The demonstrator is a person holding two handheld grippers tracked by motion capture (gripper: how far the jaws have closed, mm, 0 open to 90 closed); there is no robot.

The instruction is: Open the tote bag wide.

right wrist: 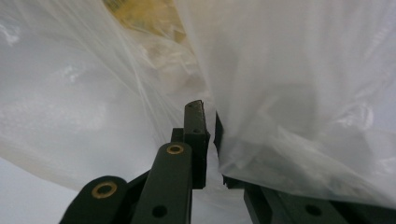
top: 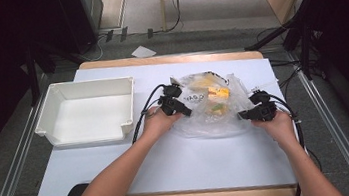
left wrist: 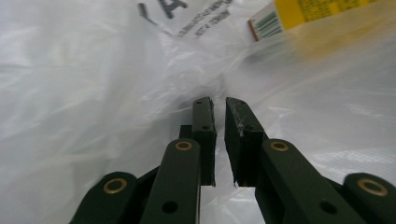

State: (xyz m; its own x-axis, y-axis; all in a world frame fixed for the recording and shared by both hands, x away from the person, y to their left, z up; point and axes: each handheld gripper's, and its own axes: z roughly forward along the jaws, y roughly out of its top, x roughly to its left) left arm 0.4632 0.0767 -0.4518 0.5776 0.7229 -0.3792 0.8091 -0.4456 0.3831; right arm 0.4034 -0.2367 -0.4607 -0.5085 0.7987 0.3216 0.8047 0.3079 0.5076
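Note:
A clear plastic bag [top: 214,121] lies on the white table, with a yellow box [top: 218,91] and other small packets inside. My left gripper [top: 185,110] is at the bag's left side. In the left gripper view its jaws [left wrist: 218,105] stand almost together, with the bag's film [left wrist: 93,93] gathered at their tips and the yellow box [left wrist: 317,9] beyond. My right gripper [top: 243,115] is at the bag's right edge. In the right gripper view it [right wrist: 208,116] pinches a fold of the film [right wrist: 299,93], which drapes over one jaw.
An empty white bin [top: 85,84] stands on the table's left half, close to my left hand. The table [top: 170,164] has a wooden edge at front and back. Cables trail from both grippers. Dark stands and metal rails flank the table.

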